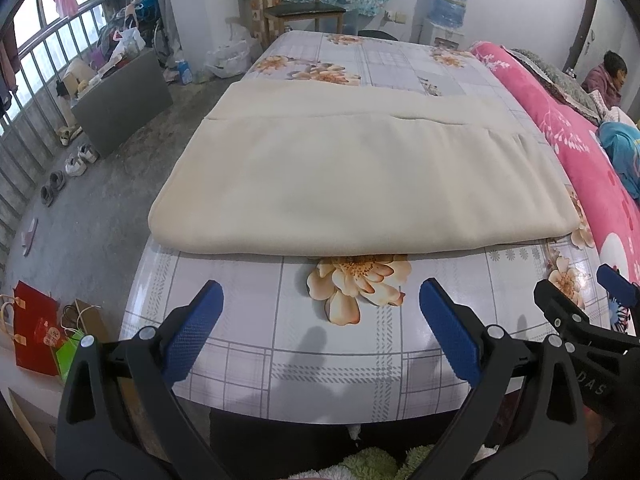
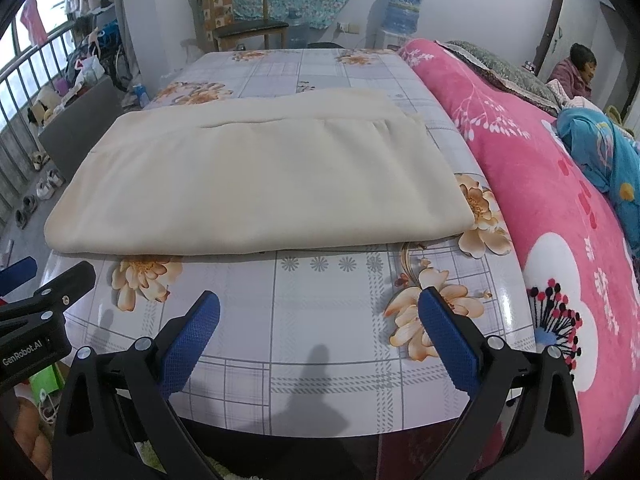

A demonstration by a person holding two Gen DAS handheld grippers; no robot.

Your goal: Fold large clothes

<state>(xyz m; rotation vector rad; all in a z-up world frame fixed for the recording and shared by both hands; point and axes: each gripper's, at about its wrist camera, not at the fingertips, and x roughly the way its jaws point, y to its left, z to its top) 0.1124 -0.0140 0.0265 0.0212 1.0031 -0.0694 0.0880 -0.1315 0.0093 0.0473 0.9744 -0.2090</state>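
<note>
A bare strip of floral tablecloth (image 1: pixel 256 312) lies between the table's near edge and the folded cream garment (image 1: pixel 340 176), giving open access. On the right, the pink blanket (image 2: pixel 532 184) borders the garment, restricting passage there.

My left claw (image 1: pixel 320 312) hangs with its two blue-padded fingers (image 1: pixel 196 328) spread wide apart, nothing between them, pointing forward and slightly down. My right claw (image 2: pixel 319 320) is posed the same way, its jaws gaping and empty, pads (image 2: pixel 448 340) angled outward. The two sit side by side at about the same height: each one's black frame shows at the edge of the other's view.
</note>
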